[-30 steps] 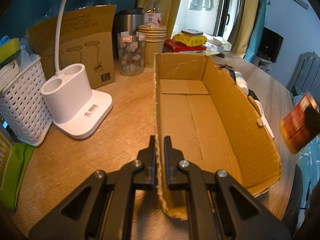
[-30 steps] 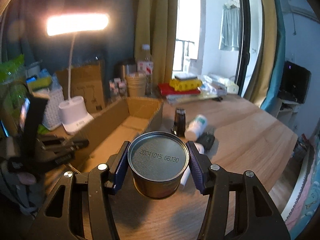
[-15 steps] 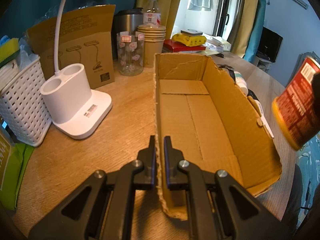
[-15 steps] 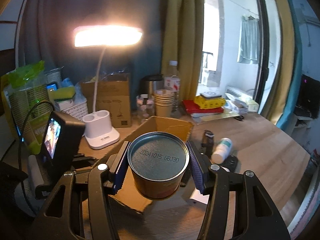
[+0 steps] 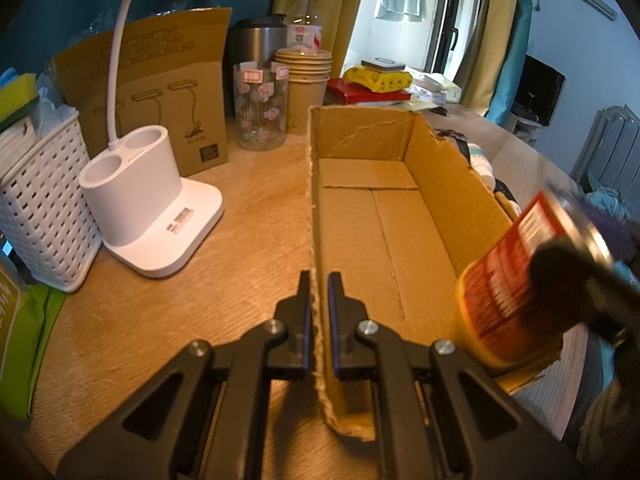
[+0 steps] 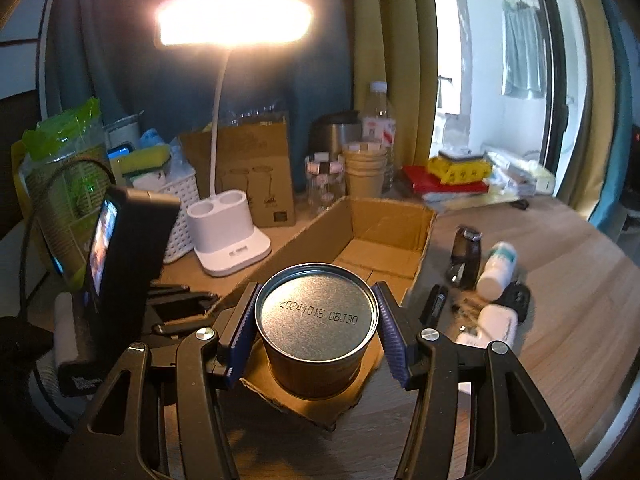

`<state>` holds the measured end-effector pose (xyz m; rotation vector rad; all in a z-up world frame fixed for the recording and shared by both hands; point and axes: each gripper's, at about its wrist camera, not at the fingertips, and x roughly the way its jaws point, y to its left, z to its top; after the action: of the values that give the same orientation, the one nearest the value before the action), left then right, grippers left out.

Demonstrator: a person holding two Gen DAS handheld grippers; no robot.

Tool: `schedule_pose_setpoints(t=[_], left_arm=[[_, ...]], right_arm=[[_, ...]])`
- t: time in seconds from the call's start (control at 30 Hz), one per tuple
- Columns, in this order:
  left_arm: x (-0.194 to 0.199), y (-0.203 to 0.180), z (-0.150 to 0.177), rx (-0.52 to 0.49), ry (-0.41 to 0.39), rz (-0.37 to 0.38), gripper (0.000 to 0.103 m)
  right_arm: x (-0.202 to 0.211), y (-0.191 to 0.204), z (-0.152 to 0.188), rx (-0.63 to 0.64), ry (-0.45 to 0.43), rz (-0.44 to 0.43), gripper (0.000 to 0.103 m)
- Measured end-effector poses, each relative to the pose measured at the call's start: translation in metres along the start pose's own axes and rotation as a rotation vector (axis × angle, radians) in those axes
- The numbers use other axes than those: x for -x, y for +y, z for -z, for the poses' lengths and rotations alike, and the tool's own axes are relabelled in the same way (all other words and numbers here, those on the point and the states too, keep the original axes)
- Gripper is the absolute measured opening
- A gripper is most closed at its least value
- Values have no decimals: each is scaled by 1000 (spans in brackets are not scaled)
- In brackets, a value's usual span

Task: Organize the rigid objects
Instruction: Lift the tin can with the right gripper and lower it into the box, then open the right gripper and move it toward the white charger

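One can (image 6: 316, 316) pinched in right gripper (image 6: 316, 334) jaws, left gripper (image 5: 319, 304) jaws pinching one cardboard box (image 5: 436, 184) wall

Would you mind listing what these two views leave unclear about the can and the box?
- The can label: unreadable from motion blur in the left wrist view; the right wrist view shows only its stamped end.
- The right gripper: largely cut off by the left view's edge.
- The cardboard box floor beneath the can: hidden by the can in the right view.
- Items beyond the box's far wall: mostly hidden by it in the left view.
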<state>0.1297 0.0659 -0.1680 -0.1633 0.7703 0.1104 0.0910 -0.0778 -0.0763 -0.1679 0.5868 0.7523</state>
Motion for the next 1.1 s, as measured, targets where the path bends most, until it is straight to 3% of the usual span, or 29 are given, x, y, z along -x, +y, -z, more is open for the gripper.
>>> schedule_pose_setpoints(t=[0.27,0.47,0.6,0.83,1.1], left_arm=[[0,0,0,0,0,1,7],[0,0,0,0,-1,2,7],[0,1,-1,-1,0,3,7],[0,2,-1,-1,-1,3,7],[0,2,-1,-1,-1,3,7]], right_arm=[[-13,-6,16,-28,67,-26,58],[-11,-7,18,-24,68,-29,59],[-10,-5,18,-18,64,-45,68],[2,-8,14,-37,13,-28,75],[32,-38,4,-95,-69,48,82]])
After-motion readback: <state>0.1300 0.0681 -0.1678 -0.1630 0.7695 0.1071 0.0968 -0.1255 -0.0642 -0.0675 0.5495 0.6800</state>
